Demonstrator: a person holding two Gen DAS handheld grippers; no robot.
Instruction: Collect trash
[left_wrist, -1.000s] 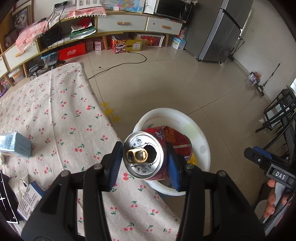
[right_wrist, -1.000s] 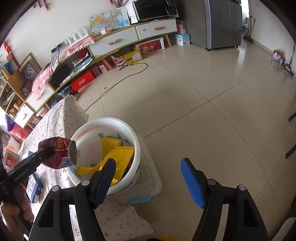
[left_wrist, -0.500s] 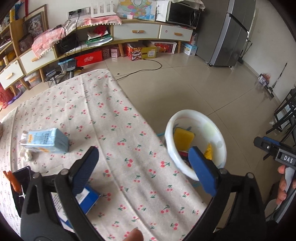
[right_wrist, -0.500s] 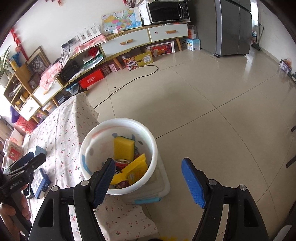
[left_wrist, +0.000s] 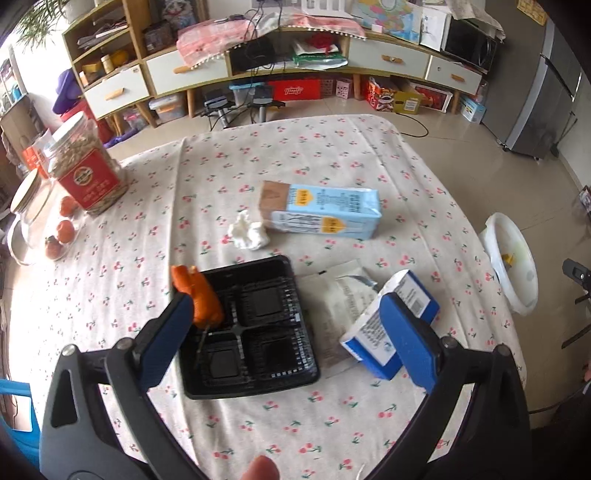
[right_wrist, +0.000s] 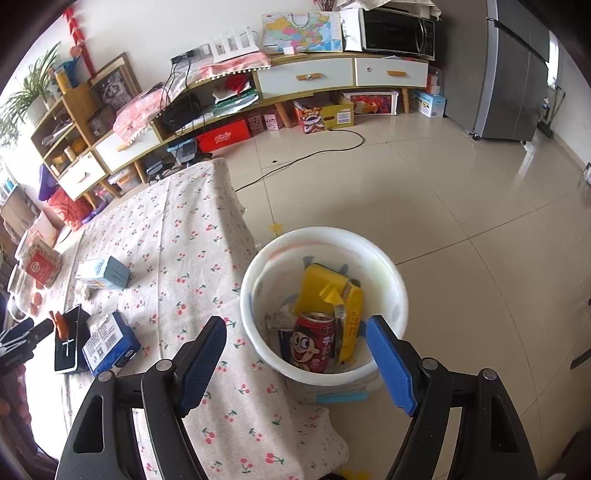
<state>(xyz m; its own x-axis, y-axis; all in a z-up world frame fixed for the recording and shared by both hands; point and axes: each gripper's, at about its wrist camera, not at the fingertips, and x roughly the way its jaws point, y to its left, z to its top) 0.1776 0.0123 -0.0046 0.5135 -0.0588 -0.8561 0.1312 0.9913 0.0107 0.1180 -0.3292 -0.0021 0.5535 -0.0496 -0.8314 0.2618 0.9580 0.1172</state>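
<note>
Cherry-print cloth covers our table (left_wrist: 332, 155), and beside its edge on the floor stands the white bin (right_wrist: 325, 236). A second ago our left gripper (left_wrist: 284, 325) held the red can (right_wrist: 314, 347) over that bin; now the can stands upright inside, its long axis vertical and its opened top up, so that piece is collected. Our left claw gapes wide above the black tray (left_wrist: 255, 332), likely next. Our right gripper (right_wrist: 295, 354) hangs wide and empty over the bin.

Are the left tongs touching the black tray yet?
Cannot tell. In the left wrist view the open left tongs straddle the black tray, which overlaps their pads.
</note>
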